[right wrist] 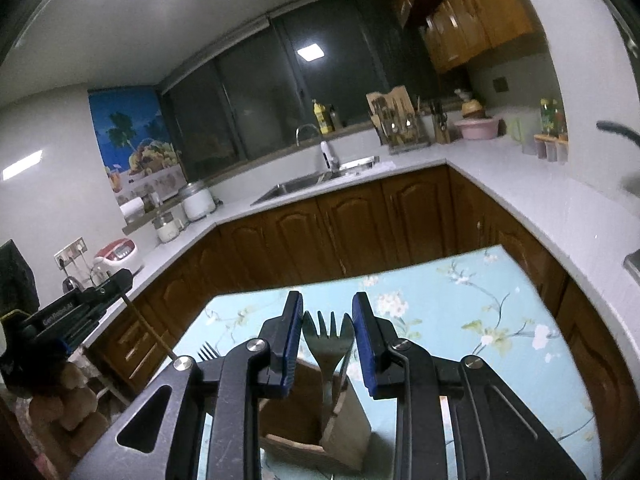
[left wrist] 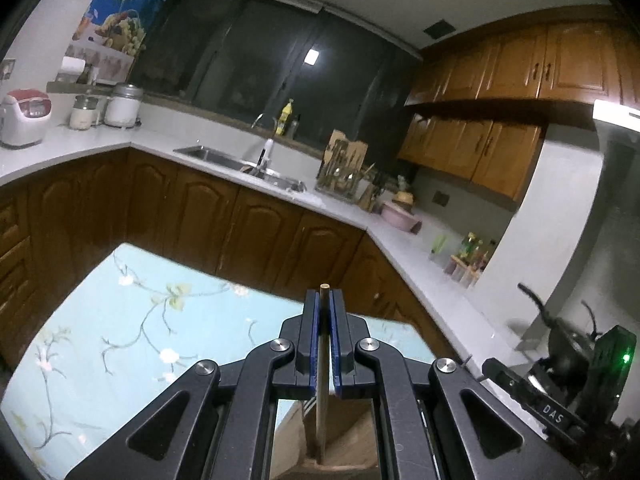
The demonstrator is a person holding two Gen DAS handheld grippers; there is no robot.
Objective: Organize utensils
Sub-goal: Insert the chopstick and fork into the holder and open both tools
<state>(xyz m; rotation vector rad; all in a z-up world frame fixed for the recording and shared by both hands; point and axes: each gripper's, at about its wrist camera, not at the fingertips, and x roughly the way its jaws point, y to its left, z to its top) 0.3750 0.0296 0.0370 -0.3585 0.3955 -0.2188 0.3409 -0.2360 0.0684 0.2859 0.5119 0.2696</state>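
Chopstick (left wrist: 323, 344) is pinched upright in my left gripper (left wrist: 325, 312); my right gripper (right wrist: 326, 320), spread, brackets a spork (right wrist: 327, 340) above the wooden holder (right wrist: 316, 420).

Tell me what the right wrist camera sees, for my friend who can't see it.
The right gripper has its jaws around a metal spork above a wooden holder on a blue flowered tablecloth. Behind are brown cabinets.

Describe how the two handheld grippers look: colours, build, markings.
Both are matt black with angular linkage arms, silver round pivot bolts and blue pads lining the fingers: left gripper, right gripper. From the side, the left bears white "GenRobot.AI" lettering.
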